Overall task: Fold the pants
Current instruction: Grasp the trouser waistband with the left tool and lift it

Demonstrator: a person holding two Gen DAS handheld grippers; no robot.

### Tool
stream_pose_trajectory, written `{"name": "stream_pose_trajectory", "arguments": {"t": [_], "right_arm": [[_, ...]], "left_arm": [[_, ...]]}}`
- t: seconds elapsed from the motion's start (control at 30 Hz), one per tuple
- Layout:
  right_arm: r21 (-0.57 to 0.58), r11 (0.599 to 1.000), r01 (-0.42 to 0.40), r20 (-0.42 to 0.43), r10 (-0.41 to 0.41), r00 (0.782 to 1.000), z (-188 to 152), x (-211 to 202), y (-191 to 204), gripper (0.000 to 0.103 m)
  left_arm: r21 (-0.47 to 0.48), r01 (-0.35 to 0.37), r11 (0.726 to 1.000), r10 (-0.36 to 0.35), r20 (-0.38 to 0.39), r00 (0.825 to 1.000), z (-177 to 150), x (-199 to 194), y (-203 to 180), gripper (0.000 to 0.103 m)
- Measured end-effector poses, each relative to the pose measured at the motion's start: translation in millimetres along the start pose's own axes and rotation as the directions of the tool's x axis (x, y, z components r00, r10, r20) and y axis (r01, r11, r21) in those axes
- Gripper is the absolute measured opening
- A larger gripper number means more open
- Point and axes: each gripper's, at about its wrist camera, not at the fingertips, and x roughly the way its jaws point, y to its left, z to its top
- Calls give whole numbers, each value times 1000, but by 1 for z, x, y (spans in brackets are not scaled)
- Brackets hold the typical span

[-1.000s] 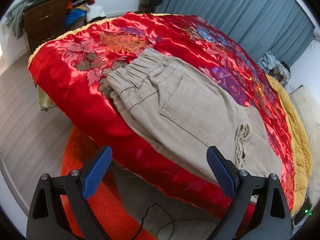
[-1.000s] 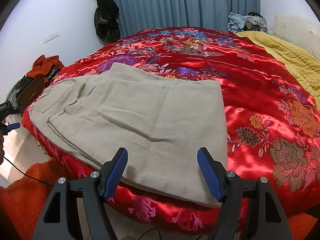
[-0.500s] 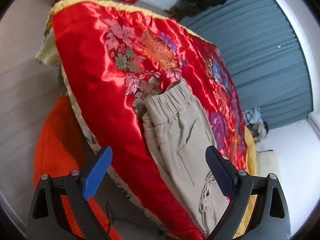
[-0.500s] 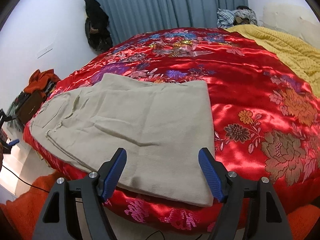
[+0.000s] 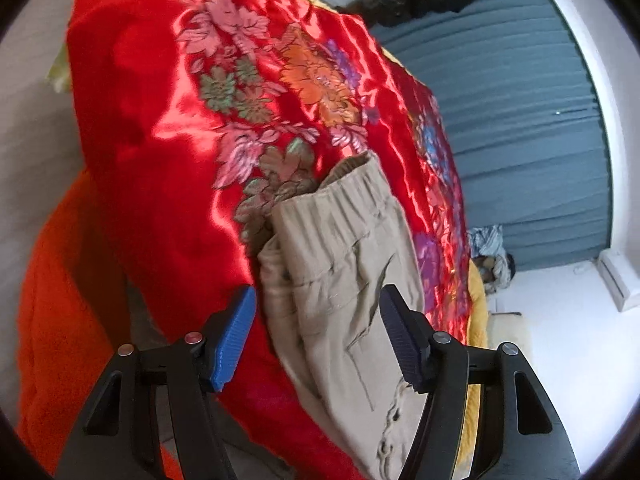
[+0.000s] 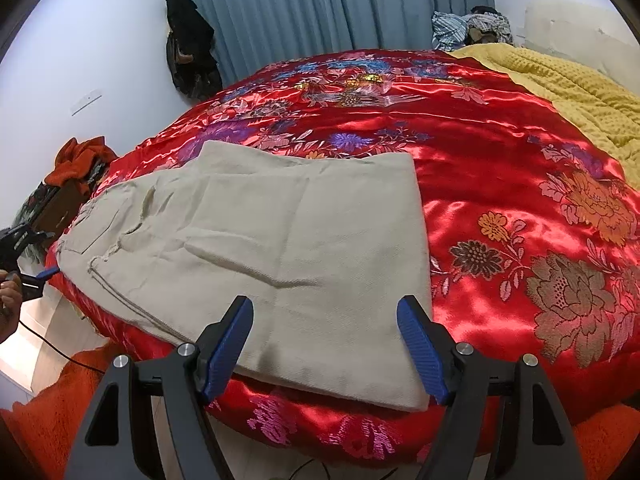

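Note:
Beige pants [image 6: 280, 248] lie flat on the red satin floral bedspread [image 6: 500, 152], legs folded one on the other, waistband at the left end. In the left wrist view the elastic waistband [image 5: 344, 208] and back pocket show. My left gripper [image 5: 316, 332] is open, its jaws either side of the waist end near the bed's edge, holding nothing. My right gripper [image 6: 324, 344] is open and empty, just short of the pants' hem end. The left gripper also shows in the right wrist view [image 6: 36, 276], at the far left.
An orange rug [image 5: 60, 300] lies on the floor beside the bed. A yellow blanket [image 6: 580, 92] covers the bed's far right. Blue curtains [image 6: 328, 12] hang behind. A dresser with piled clothes [image 6: 76, 168] stands at the left. A cable [image 6: 52, 348] trails on the floor.
My left gripper has rolled and moved in towards the waistband, so the pants now lie between its jaws. My right gripper has drawn slightly closer to the hem end.

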Motion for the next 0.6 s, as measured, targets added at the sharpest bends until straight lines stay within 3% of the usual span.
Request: {"name": "stream_pose_trajectory", "arguments": {"t": [0.1,0.23,0.3,0.33,0.37,0.43,0.6], "right_arm": [[18,1000,2,-3,-2,1000,1,1,-4,74],[27,1000,-1,3,1,1000,3,1,-5,74],[21,1000,-1,2,1,1000,3,1,-4,74],[17,1000,0,1,0,1000,2,1,-3,74],[15,1000,0,0,0,1000,2,1,-2,74],[11,1000,1,2,-1,1000,2,0,-2,74],[19,1000,17,6,-17,1000,3,-3,-4,74]], "left_arm": [[24,16,1000,-16,18,1000,1,0,-5,60],[37,-50,998,50,10,999,2,15,4,61],[27,-31,999,31,9,999,3,16,7,62],[31,-17,999,17,11,1000,4,16,6,58],[38,-7,999,7,4,1000,4,17,4,38],[53,-29,998,28,6,1000,4,16,2,27],[73,-15,997,14,25,1000,2,-2,-8,20]]}}
